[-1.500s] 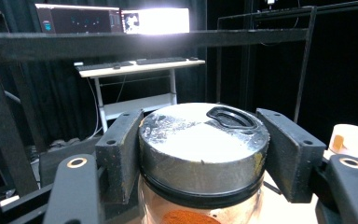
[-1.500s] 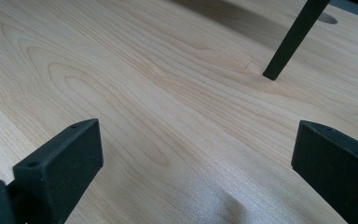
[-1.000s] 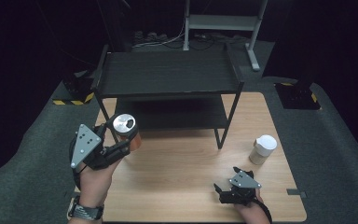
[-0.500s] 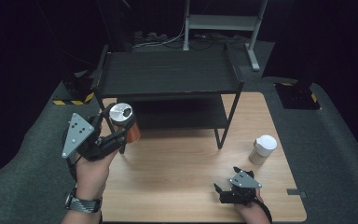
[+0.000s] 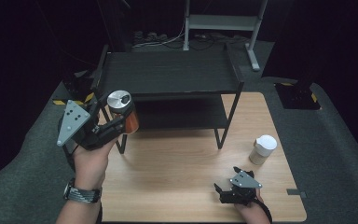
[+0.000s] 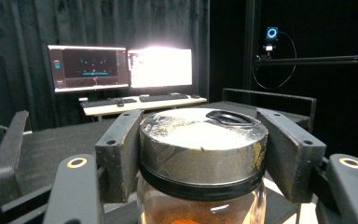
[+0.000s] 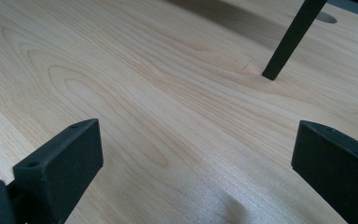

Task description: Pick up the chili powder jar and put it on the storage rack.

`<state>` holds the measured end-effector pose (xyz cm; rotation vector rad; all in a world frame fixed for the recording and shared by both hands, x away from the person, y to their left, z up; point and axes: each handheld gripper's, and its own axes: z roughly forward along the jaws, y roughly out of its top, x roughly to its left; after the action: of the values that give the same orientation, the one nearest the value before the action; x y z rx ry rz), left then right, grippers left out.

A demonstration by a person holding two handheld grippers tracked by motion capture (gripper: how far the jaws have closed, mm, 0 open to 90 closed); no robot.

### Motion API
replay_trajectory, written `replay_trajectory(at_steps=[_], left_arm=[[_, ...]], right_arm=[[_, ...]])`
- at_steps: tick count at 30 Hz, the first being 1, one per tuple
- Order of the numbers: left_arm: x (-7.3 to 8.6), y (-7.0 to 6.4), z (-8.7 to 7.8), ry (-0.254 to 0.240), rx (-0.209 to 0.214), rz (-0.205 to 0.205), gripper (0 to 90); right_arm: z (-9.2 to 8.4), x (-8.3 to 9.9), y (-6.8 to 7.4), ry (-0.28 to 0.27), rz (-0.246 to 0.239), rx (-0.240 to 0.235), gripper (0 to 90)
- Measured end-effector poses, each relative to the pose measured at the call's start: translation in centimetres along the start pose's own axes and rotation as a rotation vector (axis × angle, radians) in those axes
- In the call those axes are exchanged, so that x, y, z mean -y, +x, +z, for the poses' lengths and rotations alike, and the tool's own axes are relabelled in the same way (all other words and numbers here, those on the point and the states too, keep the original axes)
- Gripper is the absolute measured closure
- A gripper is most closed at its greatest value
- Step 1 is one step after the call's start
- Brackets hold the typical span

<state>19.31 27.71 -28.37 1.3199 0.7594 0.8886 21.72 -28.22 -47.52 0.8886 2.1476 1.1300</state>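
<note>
My left gripper [image 5: 116, 122] is shut on a glass jar [image 5: 123, 112] with a silver lid and orange contents, held in the air at the left front corner of the black two-tier shelf [image 5: 168, 70]. In the left gripper view both black pads clamp the jar's silver lid [image 6: 203, 140], with the shelf top [image 6: 51, 144] stretching beyond it. My right gripper [image 5: 223, 192] rests low over the wooden table [image 5: 177, 177] near the front edge. Its jaws stand wide apart in the right gripper view [image 7: 196, 168], with only bare wood between them.
A white lidded cup [image 5: 263, 149] stands on the table at the right, behind the right gripper. A black shelf leg [image 7: 291, 42] meets the table ahead of the right jaws. Monitors and a keyboard [image 6: 121, 70] sit far beyond the shelf.
My left hand has lifted the jar upward, from just above the table toward the level of the shelf's top. The right gripper has stayed put.
</note>
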Motion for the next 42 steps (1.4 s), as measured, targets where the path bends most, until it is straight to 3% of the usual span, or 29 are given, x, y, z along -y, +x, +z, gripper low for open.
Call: replay_trajectory(at_steps=[7,24,42], left_arm=[[-0.9,0.4,0.7,-0.021,-0.003,-0.008,34.6],[-2.8,0.9,3.1,-0.043,-0.021,0.021,34.6],[-2.7,1.2,6.9,-0.053,-0.05,0.025,34.6]], right_arm=[[0.0,0.0,0.0,-0.001,0.001,-0.001,1.0],[0.0,0.1,-0.1,-0.003,-0.001,-0.002,1.0],[-0.1,0.2,-0.2,-0.009,0.002,-0.008,1.0]])
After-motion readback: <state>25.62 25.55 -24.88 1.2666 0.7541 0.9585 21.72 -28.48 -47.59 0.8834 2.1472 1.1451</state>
